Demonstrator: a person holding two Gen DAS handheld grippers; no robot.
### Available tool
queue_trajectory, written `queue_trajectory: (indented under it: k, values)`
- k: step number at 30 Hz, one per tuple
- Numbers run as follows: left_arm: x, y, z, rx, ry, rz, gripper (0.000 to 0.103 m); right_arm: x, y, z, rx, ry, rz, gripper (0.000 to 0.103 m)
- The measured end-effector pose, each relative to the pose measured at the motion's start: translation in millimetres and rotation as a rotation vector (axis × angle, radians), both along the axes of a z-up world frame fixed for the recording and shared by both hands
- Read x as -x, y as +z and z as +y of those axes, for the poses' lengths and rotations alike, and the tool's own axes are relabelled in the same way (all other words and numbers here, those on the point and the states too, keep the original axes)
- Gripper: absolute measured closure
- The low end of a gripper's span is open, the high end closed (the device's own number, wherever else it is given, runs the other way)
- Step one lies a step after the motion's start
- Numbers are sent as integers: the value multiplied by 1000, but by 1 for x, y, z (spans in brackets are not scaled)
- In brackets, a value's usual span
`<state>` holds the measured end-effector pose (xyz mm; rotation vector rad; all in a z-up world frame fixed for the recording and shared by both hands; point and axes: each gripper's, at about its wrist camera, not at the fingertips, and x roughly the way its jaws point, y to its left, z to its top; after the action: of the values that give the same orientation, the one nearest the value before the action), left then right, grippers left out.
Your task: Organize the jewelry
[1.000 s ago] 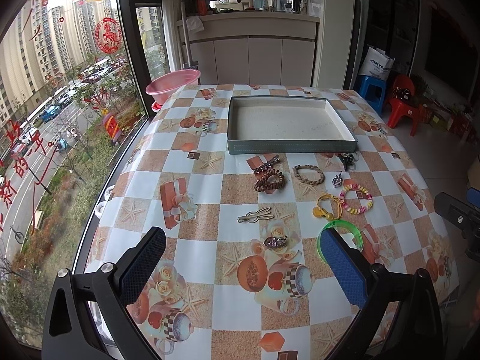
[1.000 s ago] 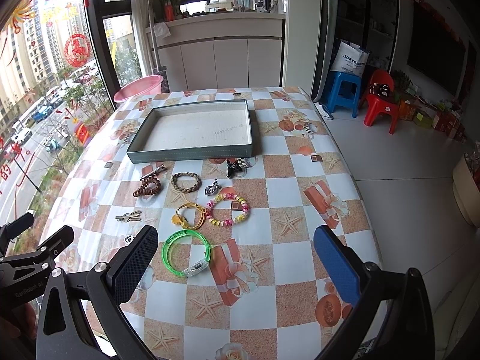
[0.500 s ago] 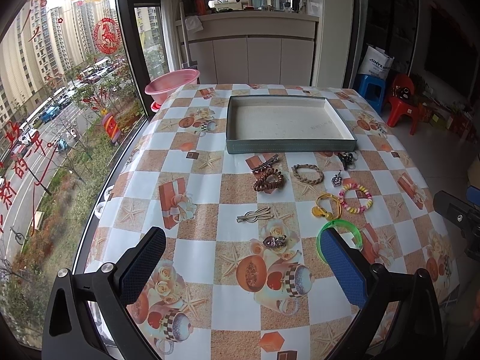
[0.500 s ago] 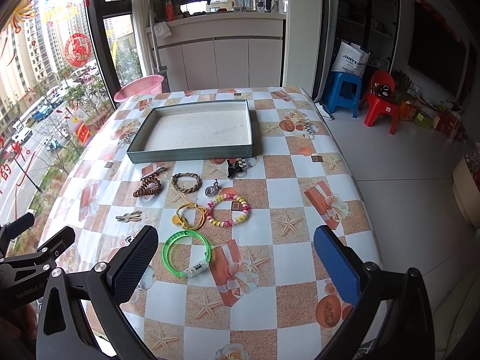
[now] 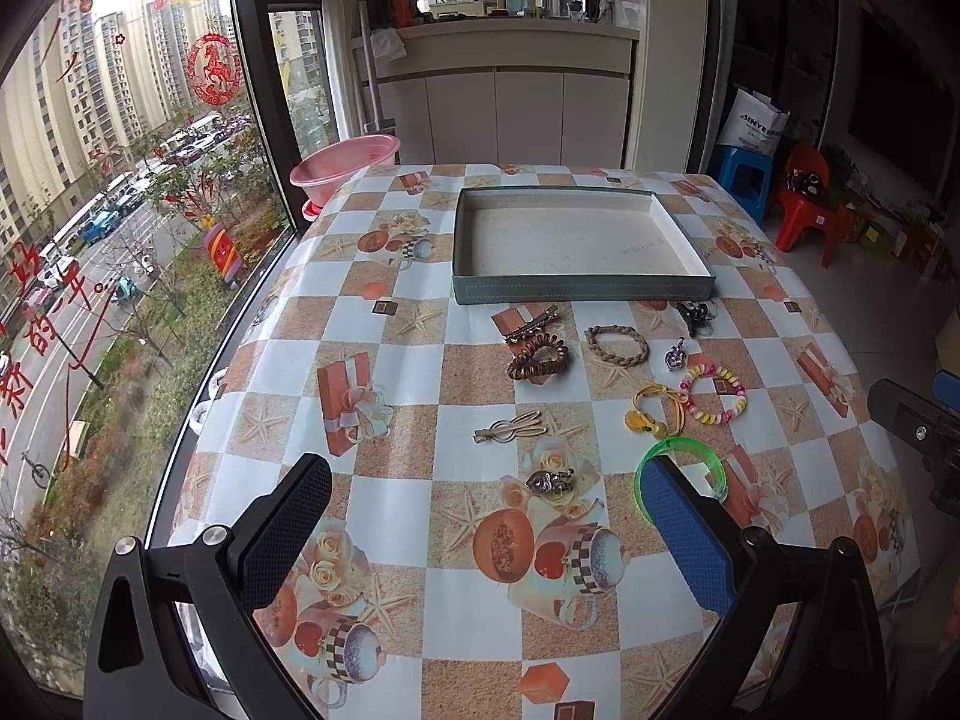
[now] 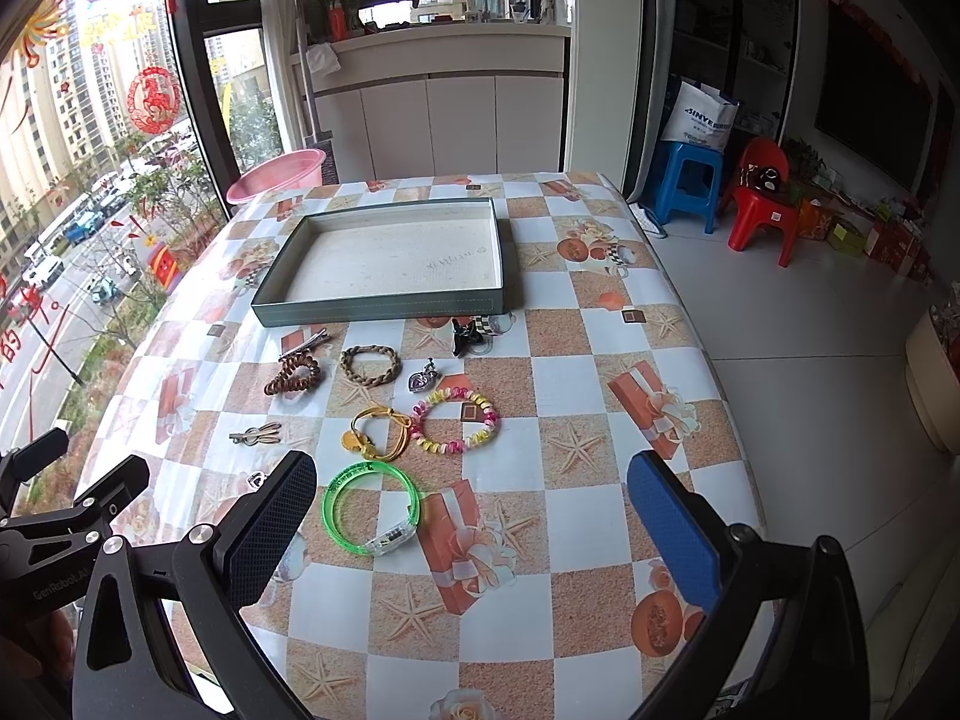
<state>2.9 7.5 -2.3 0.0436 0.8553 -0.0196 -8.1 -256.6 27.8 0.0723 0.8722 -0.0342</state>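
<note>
A: How are the grippers standing?
B: The left gripper (image 5: 489, 531) and right gripper (image 6: 474, 531) are both gaping wide at the bottom of their frames, holding nothing.
A: And the jewelry?
B: The green bangle (image 6: 370, 507) and beaded bracelet (image 6: 456, 420) are lying mid-frame, below the empty tray (image 6: 384, 307) sitting upper centre.

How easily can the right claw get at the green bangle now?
Probably easily. The right claw is open above the table, and the green bangle lies flat just ahead of its left finger with nothing over it.
</note>
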Motion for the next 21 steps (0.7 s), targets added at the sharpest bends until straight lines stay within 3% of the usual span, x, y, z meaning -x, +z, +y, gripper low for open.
queue_trajectory:
  k: [6, 12, 21]
  values:
    - [2, -7, 4, -1, -28, 42, 0, -3, -12, -8, -34, -28, 47, 0]
    - [-20, -26, 8, 12, -58, 169, 0, -14, -30, -18, -116, -51, 134, 0]
    - [-53, -59, 10, 0, -99, 325, 0, -42, -57, -6, -135, -14, 324, 0]
